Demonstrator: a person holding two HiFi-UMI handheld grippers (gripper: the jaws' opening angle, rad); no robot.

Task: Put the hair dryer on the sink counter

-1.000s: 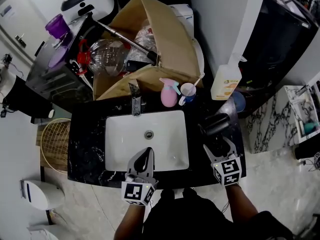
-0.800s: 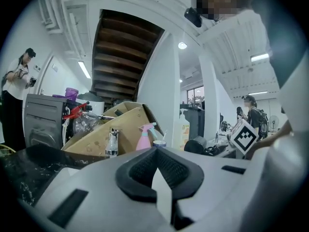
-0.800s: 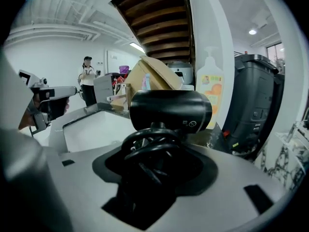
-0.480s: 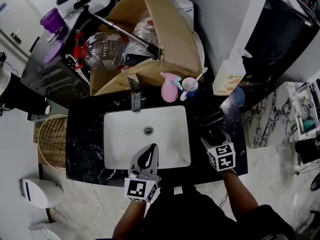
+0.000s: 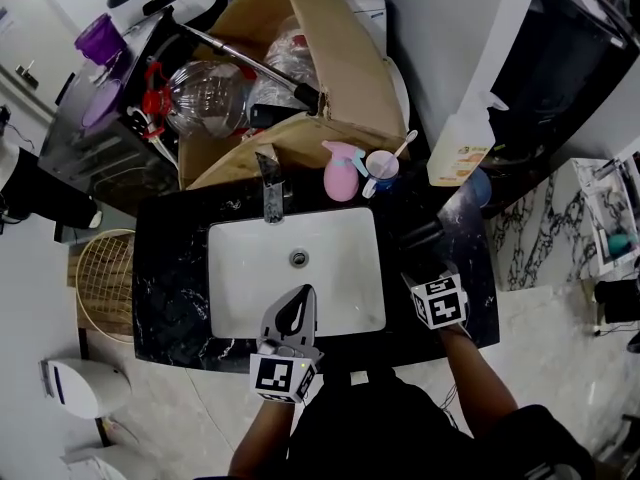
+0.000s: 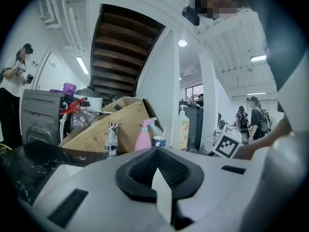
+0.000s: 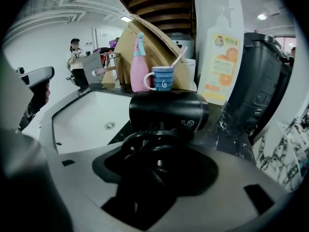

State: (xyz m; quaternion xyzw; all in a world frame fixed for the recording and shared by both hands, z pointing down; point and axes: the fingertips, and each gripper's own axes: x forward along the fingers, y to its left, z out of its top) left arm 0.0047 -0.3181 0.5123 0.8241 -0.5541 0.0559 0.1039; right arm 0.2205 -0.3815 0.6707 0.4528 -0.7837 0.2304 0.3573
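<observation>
The black hair dryer [image 5: 420,236] is low over the black marble sink counter [image 5: 170,268], right of the white basin [image 5: 240,268]. My right gripper [image 5: 426,268] is shut on its handle and coiled cord. In the right gripper view the hair dryer barrel [image 7: 169,111] lies crosswise just beyond the right gripper [image 7: 154,149], above the counter [image 7: 231,129]; whether it touches the stone is hidden. My left gripper [image 5: 296,306] hangs over the basin's front edge. The left gripper [image 6: 159,170] holds nothing, its jaws pressed together.
Along the counter's back stand a chrome faucet [image 5: 270,200], a pink spray bottle [image 5: 340,180], a blue cup [image 5: 380,168] and a soap bottle [image 5: 455,163]. A cardboard box [image 5: 330,58] of clutter rises behind. A wire basket [image 5: 105,283] sits left of the counter.
My right gripper has carried the hair dryer a little farther in and leftward over the counter's right side. The left gripper has barely moved.
</observation>
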